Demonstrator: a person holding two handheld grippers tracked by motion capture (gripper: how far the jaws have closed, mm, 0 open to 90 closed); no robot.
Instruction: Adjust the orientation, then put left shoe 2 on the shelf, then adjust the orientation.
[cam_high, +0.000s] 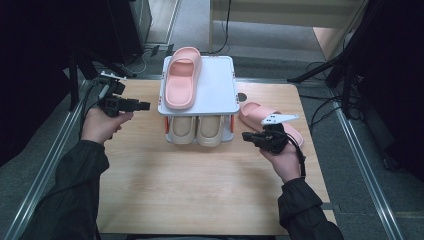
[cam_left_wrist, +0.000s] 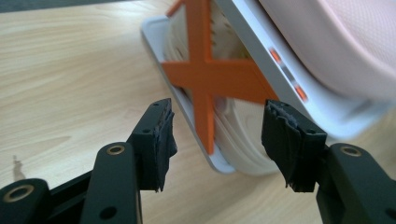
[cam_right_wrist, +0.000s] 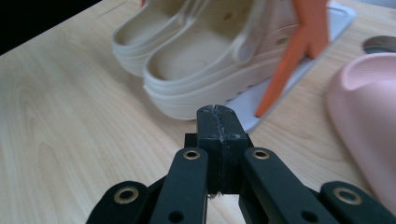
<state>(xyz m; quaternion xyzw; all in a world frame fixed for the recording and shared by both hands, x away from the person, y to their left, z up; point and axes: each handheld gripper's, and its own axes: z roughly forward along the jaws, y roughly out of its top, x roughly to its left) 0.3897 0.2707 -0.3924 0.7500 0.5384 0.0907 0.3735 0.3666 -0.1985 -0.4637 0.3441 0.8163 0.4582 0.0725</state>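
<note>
The right hand-held gripper (cam_high: 248, 136), jaws pressed flat together with nothing between them, hovers over the pale wooden bench (cam_high: 150, 175) at the near right corner of a small two-tier white plastic shoe rack with orange cross braces (cam_high: 220, 95). Just right of that gripper, partly behind the hand, a pink foam slide sandal (cam_high: 255, 114) lies on the bench beside the rack. Across the bench, the left hand-held gripper (cam_high: 146, 106) stands wide and empty, pointing at the rack's left end, where an orange cross brace (cam_left_wrist: 208, 74) faces it. A second pink foam slide sandal (cam_high: 182, 76) rests on the rack's top shelf, towards its left side, toe at the far edge. Below it, a pair of cream clogs (cam_high: 196, 130) sits side by side on the lower shelf, near ends facing the person.
</note>
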